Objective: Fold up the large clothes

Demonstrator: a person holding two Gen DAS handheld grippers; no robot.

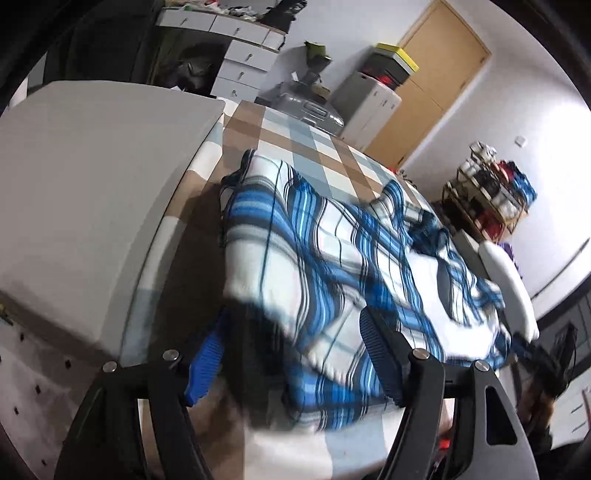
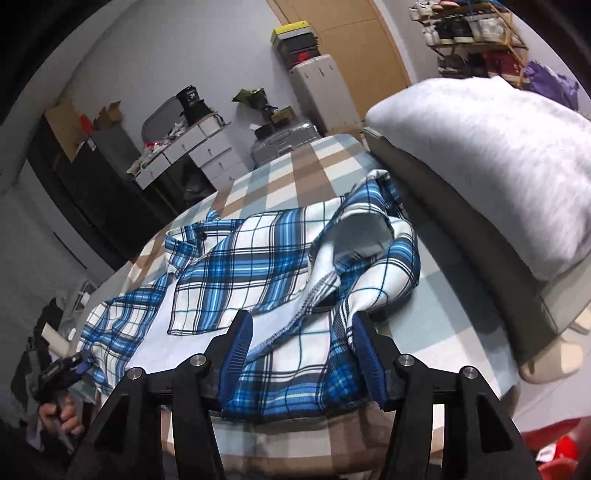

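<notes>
A blue and white plaid shirt (image 1: 332, 251) lies crumpled on a bed with a beige, grey-blue and white checked sheet (image 1: 295, 144). My left gripper (image 1: 293, 325) stands open over the shirt's near hem. Blurred cloth lies between its blue pads (image 1: 205, 362), and neither pad presses it. In the right wrist view the same shirt (image 2: 236, 266) spreads out with a sleeve bunched at the right. My right gripper (image 2: 303, 321) is open too, and a fold of the hem lies loose between its fingers. The left gripper (image 2: 68, 365) also shows at the lower left of that view, held by a hand (image 2: 62, 413).
A white pillow (image 2: 480, 155) rests on a grey cushion (image 2: 461, 236) right of the shirt. A large pale grey block (image 1: 92, 184) lines the bed's left side. A suitcase (image 2: 284, 142), white drawers (image 2: 207, 155) and a shoe rack (image 2: 472, 33) stand beyond the bed.
</notes>
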